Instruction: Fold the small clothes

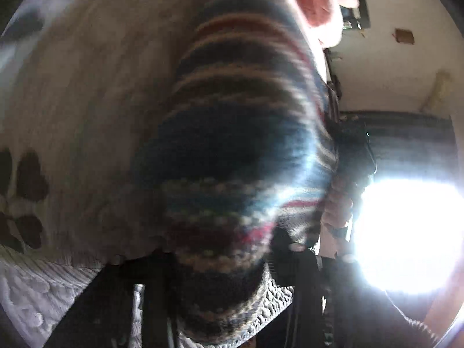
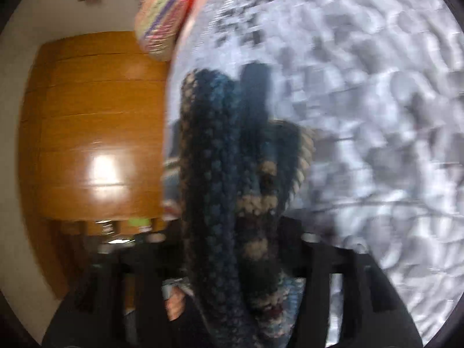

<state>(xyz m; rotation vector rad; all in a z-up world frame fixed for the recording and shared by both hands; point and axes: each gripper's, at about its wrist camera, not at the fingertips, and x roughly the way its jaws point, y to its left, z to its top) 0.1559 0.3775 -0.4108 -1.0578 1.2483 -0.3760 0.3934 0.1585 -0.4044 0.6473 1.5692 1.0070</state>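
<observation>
In the left wrist view a striped knit garment, dark blue with bands of tan, red and white, fills the middle of the frame from the top edge down to the lower centre, blurred and very close to the lens. Its lower end runs down into the left gripper, whose dark fingers show at the bottom of the frame on either side of the cloth; the knit sits between them, so the fingers appear closed on it, though blur hides the exact contact. Behind the garment, on the left, lies a pale fabric with dark paw-shaped prints, and a white quilted bedspread shows in the lower left. A bright window glare burns out the lower right, with a cream wall above it. In the right wrist view the same knit garment stands up from the bottom centre as a bunched, folded column of dark blue ribbing with tan patches. The right gripper holds it: the black fingers flank the cloth at the lower edge, drawn in narrow against it. The quilted bedspread fills the right half of that frame, tilted steeply. A wooden panelled door takes the left side, and a bundle of pastel striped cloth shows at the upper centre
</observation>
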